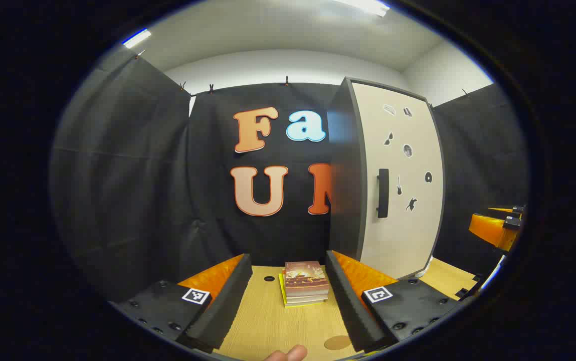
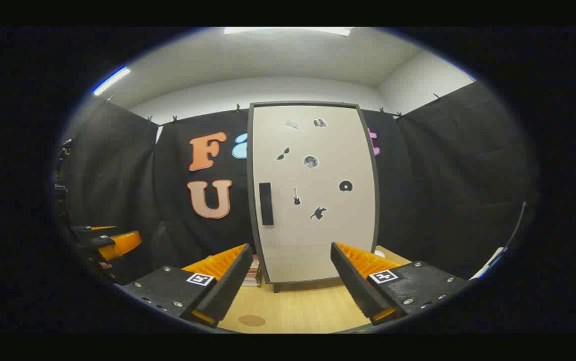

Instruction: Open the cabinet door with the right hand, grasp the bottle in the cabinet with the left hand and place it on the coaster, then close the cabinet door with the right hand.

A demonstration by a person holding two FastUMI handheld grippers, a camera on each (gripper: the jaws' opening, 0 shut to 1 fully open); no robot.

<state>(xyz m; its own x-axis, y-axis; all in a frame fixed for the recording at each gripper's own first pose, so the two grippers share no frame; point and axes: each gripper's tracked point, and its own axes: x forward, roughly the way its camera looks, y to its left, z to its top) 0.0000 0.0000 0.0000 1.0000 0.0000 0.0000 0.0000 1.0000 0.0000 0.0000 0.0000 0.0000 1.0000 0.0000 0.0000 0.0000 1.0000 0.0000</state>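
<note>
Your left gripper (image 1: pixel 288 296) hangs above the wooden table (image 1: pixel 262 326), jaws apart with nothing between the 2 fingers. Ahead of it a stack of books (image 1: pixel 306 284) lies toward the table's far edge, just left of the cabinet (image 1: pixel 348 170). The coaster (image 1: pixel 337 343) lies flat at the near edge, beside the right-hand finger.

Your right gripper (image 2: pixel 290 281) faces the cabinet door (image 2: pixel 318 200), jaws apart and holding nothing, well short of the dark handle (image 2: pixel 266 203) on the door's left side. The door is shut, so the bottle inside cannot be seen. The cabinet stands at the table's far edge.
</note>
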